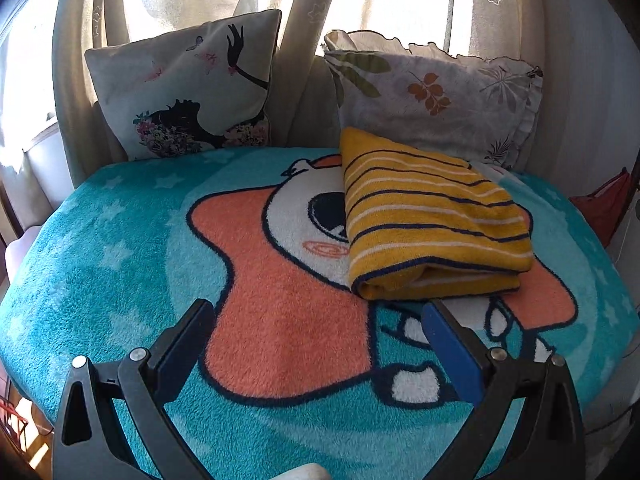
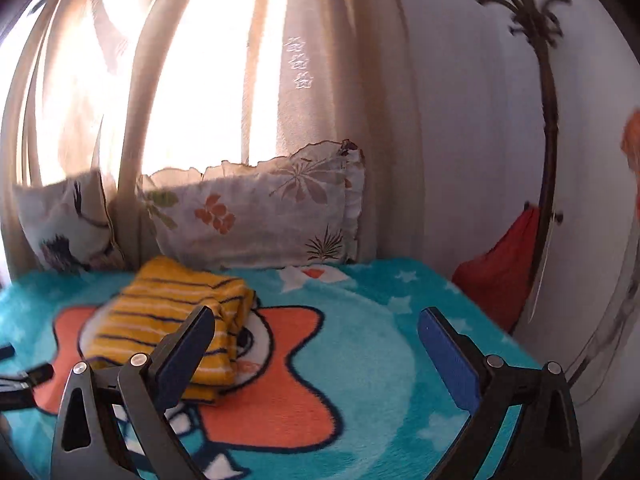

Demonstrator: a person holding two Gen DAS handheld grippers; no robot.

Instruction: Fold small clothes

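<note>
A yellow garment with navy and white stripes (image 1: 432,216) lies folded in a compact stack on the teal cartoon blanket (image 1: 100,248). My left gripper (image 1: 320,312) is open and empty, just in front of the stack's near folded edge. In the right wrist view the same garment (image 2: 168,320) lies left of centre, partly hidden behind a finger. My right gripper (image 2: 316,320) is open and empty, above the blanket (image 2: 372,340) to the right of the garment. The tips of the left gripper (image 2: 16,364) show at the left edge.
Two pillows lean on the curtain at the back: one with a black figure print (image 1: 184,88) and one with leaf prints (image 1: 436,100). A red cloth (image 2: 500,268) hangs off the bed's right side by the wall. The blanket ends at the bed edges.
</note>
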